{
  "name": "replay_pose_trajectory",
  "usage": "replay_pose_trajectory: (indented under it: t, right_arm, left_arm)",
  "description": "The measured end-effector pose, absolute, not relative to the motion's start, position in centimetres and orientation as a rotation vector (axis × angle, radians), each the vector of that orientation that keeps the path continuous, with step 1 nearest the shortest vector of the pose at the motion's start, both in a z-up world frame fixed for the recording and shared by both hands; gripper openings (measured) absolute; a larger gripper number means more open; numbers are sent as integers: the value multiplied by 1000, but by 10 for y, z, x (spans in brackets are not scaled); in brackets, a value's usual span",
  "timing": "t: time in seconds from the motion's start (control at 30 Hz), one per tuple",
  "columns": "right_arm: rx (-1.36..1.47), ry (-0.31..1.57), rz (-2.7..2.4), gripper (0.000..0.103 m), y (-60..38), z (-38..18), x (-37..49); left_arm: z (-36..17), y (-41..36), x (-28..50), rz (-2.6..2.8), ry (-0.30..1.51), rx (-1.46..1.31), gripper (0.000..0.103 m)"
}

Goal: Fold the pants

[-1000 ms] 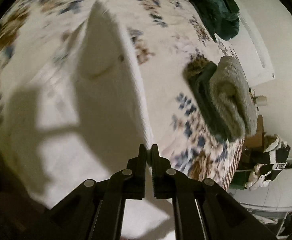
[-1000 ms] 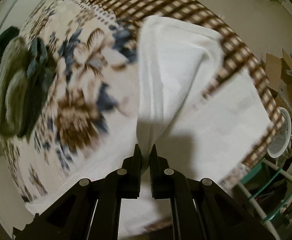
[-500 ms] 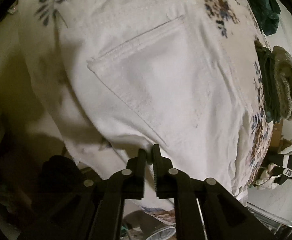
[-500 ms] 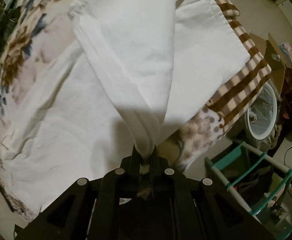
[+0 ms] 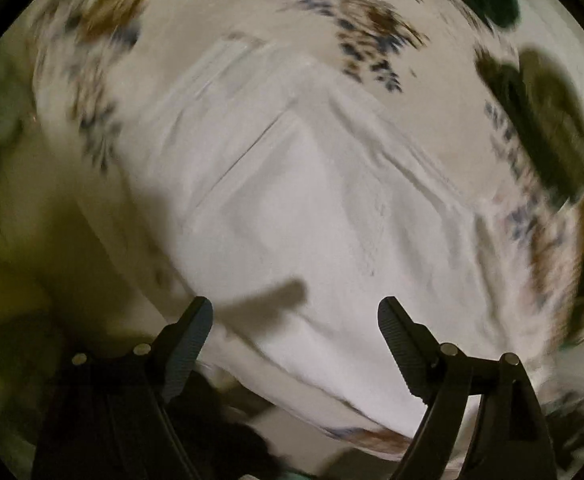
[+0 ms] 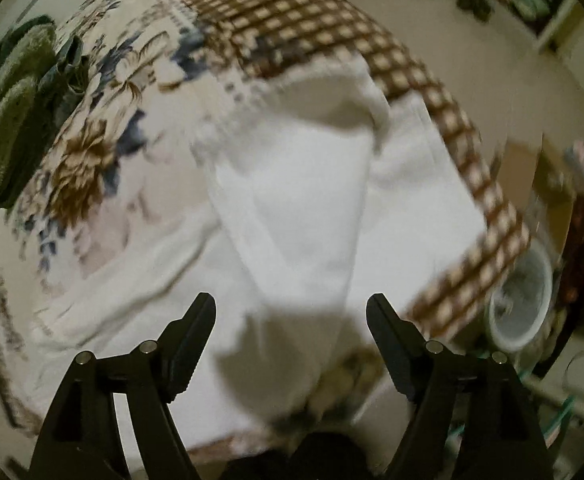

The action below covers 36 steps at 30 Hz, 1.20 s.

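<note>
White pants [image 5: 311, 216] lie on a floral blanket [image 5: 363, 28] near the bed's edge; a back pocket shows in the left wrist view. In the right wrist view the pant legs [image 6: 303, 208] lie folded over toward the checkered border [image 6: 292, 12]. My left gripper [image 5: 295, 316] is open and empty just above the waist end. My right gripper [image 6: 290, 314] is open and empty above the leg end. Both views are blurred by motion.
A stack of folded green and grey clothes [image 5: 547, 128] lies on the blanket beyond the pants, also in the right wrist view [image 6: 16, 112]. A white bucket [image 6: 519, 304] and a teal rack stand on the floor past the bed's edge.
Both grippers were shut on the pants and have opened, letting the fabric drop onto the blanket. Both have pulled back a little from the cloth.
</note>
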State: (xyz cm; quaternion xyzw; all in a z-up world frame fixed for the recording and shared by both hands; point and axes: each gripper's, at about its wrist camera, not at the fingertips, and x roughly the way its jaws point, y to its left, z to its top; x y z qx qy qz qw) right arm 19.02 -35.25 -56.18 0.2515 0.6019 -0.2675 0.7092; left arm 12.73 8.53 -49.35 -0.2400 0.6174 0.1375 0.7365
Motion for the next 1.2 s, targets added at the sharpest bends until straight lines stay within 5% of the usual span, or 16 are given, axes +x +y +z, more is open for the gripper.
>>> replay_pose_trajectory:
  t: [0.23, 0.27, 0.3, 0.4, 0.53, 0.67, 0.87, 1.0, 1.13, 1.17, 1.2]
  right_arm:
    - [315, 1407, -587, 79, -351, -605, 256]
    - [293, 1401, -597, 70, -352, -605, 256]
    - [295, 1366, -624, 49, -359, -600, 250]
    - [387, 1295, -757, 19, -388, -585, 221]
    - [719, 1233, -937, 20, -451, -588, 151]
    - [1109, 1131, -903, 52, -486, -602, 98]
    - [783, 1126, -616, 75, -437, -562, 173]
    - [351, 1302, -485, 76, -371, -584, 251]
    - [177, 1416, -459, 75, -342, -619, 267]
    - [178, 1407, -476, 64, -344, -620, 265]
    - [184, 1380, -516, 42, -350, -617, 260]
  left_arm:
    - [-521, 29, 174, 254, 1377, -228, 84]
    - [-526, 21, 181, 242, 1391, -217, 84]
    - [-530, 13, 186, 229, 1402, -203, 84]
    - [-533, -3, 192, 203, 1405, -184, 84]
    - [-538, -25, 194, 158, 1426, -181, 84]
    - [-547, -47, 191, 120, 1470, -155, 84]
    - [-558, -82, 191, 94, 1463, -12, 84]
    - [-590, -99, 197, 115, 1516, 112, 85]
    - [-601, -91, 204, 144, 1524, 72, 100]
    - [-603, -88, 208, 150, 1531, 53, 103]
    - [-605, -85, 210, 147, 1536, 26, 103]
